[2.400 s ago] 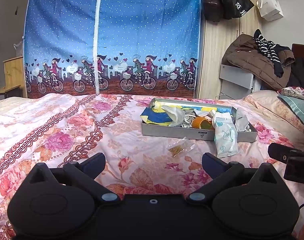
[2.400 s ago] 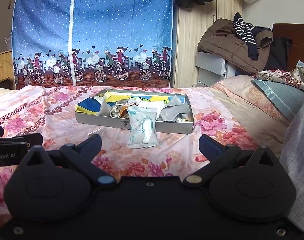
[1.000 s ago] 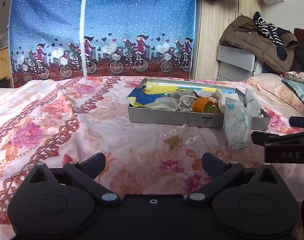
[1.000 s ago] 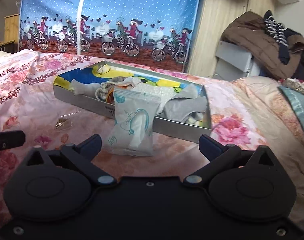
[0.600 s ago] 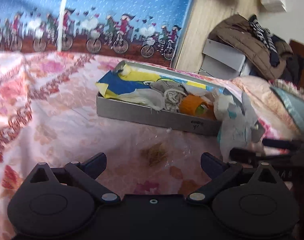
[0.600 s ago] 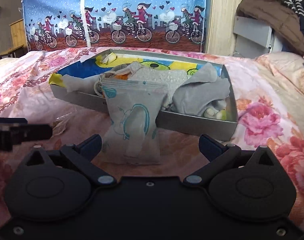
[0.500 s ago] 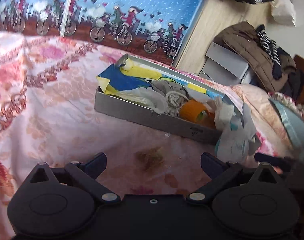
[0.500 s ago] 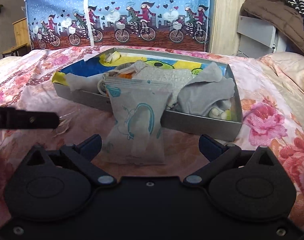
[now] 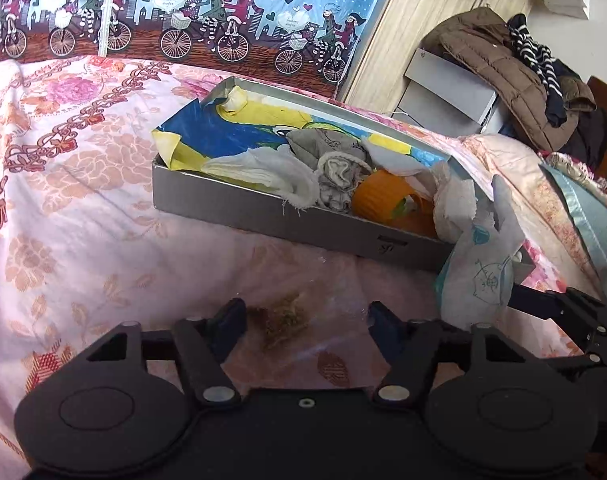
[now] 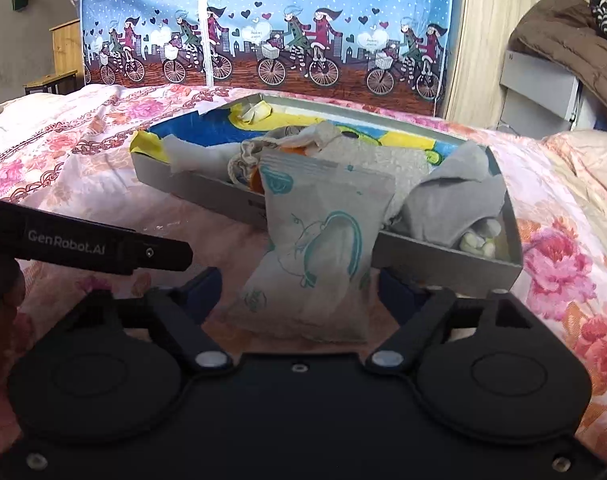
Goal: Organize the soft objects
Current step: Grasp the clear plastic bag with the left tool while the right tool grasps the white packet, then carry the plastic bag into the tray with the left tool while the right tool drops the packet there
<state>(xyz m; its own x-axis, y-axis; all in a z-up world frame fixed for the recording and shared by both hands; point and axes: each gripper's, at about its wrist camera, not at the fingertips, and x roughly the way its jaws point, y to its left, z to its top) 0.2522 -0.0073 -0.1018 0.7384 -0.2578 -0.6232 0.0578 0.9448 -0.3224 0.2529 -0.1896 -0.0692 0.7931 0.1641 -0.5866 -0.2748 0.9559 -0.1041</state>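
Note:
A grey metal tray point(image 9: 263, 216) point(image 10: 443, 256) sits on the flowered bedspread, filled with soft items: white cloth point(image 9: 263, 172), grey socks point(image 9: 335, 168), an orange piece point(image 9: 379, 200), a grey cloth point(image 10: 451, 196). A clear plastic bag with brownish contents point(image 9: 283, 316) lies on the bed between the fingers of my left gripper point(image 9: 305, 316), whose jaws are closing; the pads do not press it. A white-and-teal soft pack point(image 10: 315, 256) point(image 9: 479, 276) leans on the tray's front wall, between the closing jaws of my right gripper point(image 10: 297, 286), with gaps at both sides.
The bedspread point(image 9: 63, 208) spreads wide to the left. A blue bicycle-print fabric wardrobe point(image 10: 263, 20) stands behind the bed. Coats point(image 9: 499, 64) pile on a grey box at the right, beside pillows point(image 9: 583, 216). The left gripper's finger point(image 10: 103, 246) crosses the right wrist view.
Both grippers moved forward and down toward the bed and narrowed their jaws. The clear bag now lies between the left fingers, the teal pack between the right fingers.

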